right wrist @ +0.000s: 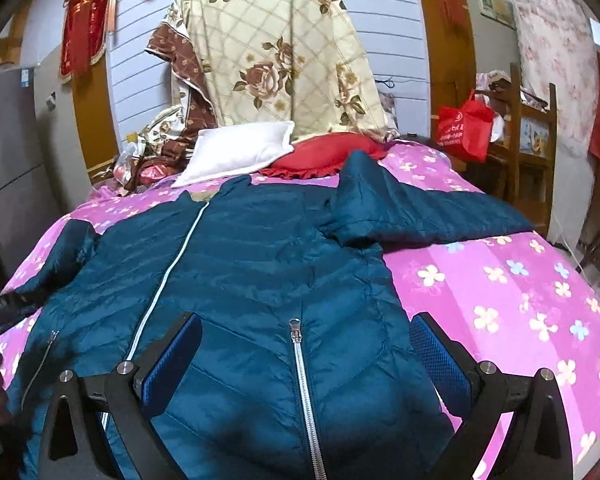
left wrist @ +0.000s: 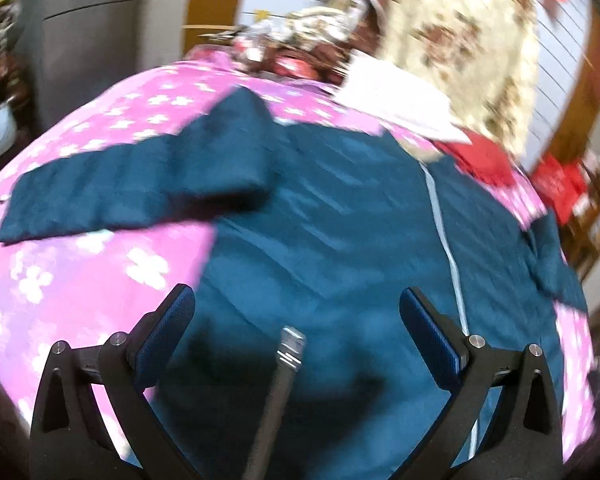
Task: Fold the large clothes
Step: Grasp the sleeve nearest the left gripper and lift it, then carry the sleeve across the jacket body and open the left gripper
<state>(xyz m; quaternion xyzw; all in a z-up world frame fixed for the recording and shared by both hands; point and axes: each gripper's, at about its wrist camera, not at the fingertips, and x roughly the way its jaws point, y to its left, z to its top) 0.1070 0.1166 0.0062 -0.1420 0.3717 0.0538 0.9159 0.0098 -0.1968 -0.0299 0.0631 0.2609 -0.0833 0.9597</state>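
1. The jacket lies spread front-up on the bed, over a pink flowered cover; its hem is toward you and its collar toward the pillows.
2. It is teal, quilted and shiny. A pale zipper runs up the middle, and a pocket zipper sits near the hem, between your right tongs.
3. One sleeve lies stretched out sideways across the cover; the other, at the far edge of the right view, looks bunched, and I cannot tell how it lies.
4. Both pairs of tongs stand apart and hold nothing: the right ones hover over the hem, and the left tongs hover over the body of the jacket near the middle zipper.
5. The shell looks slick, so I judge a shallow pinch could slide off, or take only the top layer and leave the back panel behind.
6. The padding looks springy, so a fold may open again unless you press it flat.
7. If you lift the hem unevenly, the front could skew along the zipper and the fold come out crooked.
8. The white pillow and red pillow lie just beyond the collar; a fold pushed that way could catch on them.
9. The left view is blurred, so judge its aim with care.
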